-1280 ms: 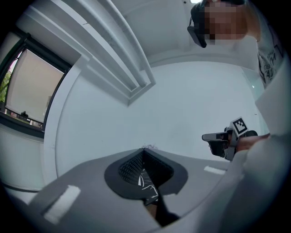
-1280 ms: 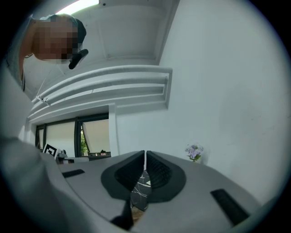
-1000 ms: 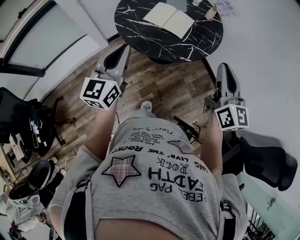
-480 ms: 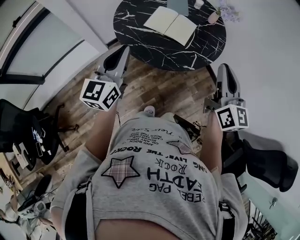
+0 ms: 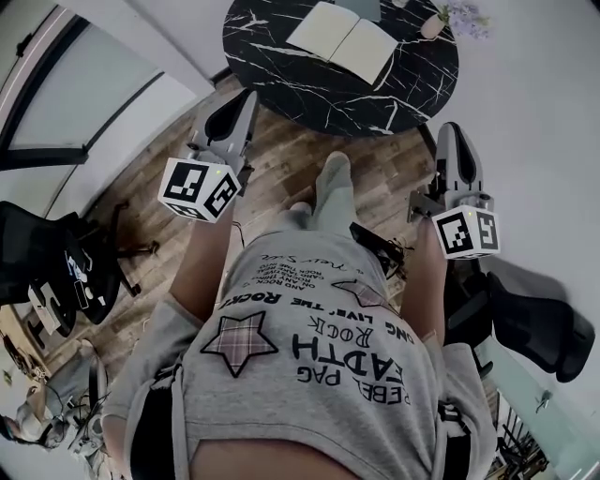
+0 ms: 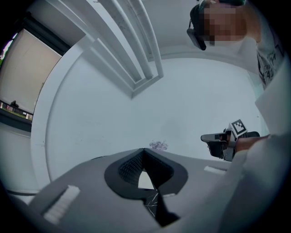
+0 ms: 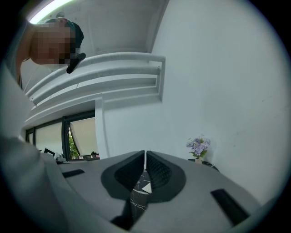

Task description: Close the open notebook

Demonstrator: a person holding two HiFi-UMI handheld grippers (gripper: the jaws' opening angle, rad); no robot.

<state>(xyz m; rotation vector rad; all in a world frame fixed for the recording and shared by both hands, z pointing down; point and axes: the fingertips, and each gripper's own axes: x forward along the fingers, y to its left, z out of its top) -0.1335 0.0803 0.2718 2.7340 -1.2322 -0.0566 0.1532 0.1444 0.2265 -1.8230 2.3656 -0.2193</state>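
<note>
An open notebook (image 5: 345, 39) with pale blank pages lies flat on a round black marble table (image 5: 309, 94) at the top of the head view. My left gripper (image 5: 247, 96) is held level over the wood floor, short of the table's near edge, with its jaw tips touching and nothing in them. My right gripper (image 5: 451, 131) hangs beside the table's right edge, also shut and empty. In the left gripper view my left gripper (image 6: 144, 149) frames a pale sliver of the notebook (image 6: 144, 180). My right gripper (image 7: 145, 152) points at the table (image 7: 136, 200).
A small vase of purple flowers (image 5: 448, 17) stands at the table's far right, also in the right gripper view (image 7: 198, 146). Office chairs stand at the left (image 5: 56, 262) and right (image 5: 534, 323). The person's foot (image 5: 336, 187) steps forward on the wood floor. White walls lie behind the table.
The person has walked toward the table, which now sits a little lower and nearer in the head view. One foot has swung forward. Both grippers stay shut.
</note>
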